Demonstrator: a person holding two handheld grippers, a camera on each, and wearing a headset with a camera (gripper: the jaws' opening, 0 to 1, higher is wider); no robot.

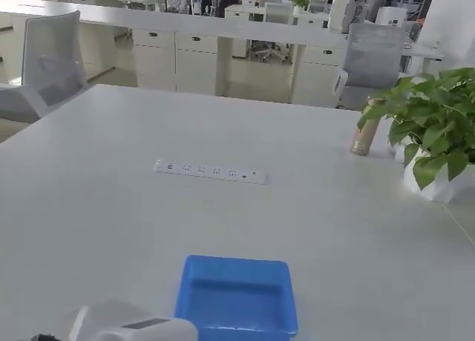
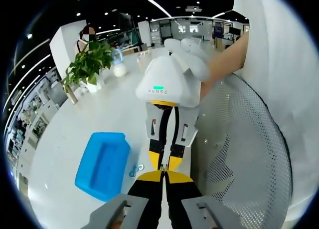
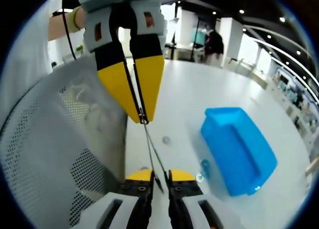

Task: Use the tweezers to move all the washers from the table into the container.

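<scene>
My left tool (image 3: 143, 118) and right tool (image 3: 159, 178) both pinch the tweezers (image 3: 151, 149). The washers (image 3: 166, 139) lie mid-frame on the worktop (image 3: 182, 87), and the container (image 3: 244, 144) looks empty.

I'm seeing a white power strip (image 1: 210, 171) lying flat ahead, a tan bottle (image 1: 366, 127) standing just beside a leafy potted plant (image 1: 434, 125), and a grey office chair (image 1: 48, 59) sitting far left.

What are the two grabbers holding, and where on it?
The tweezers, stretched between both. The left gripper pinches the end where the arms meet; the right gripper grips the other end.
</scene>
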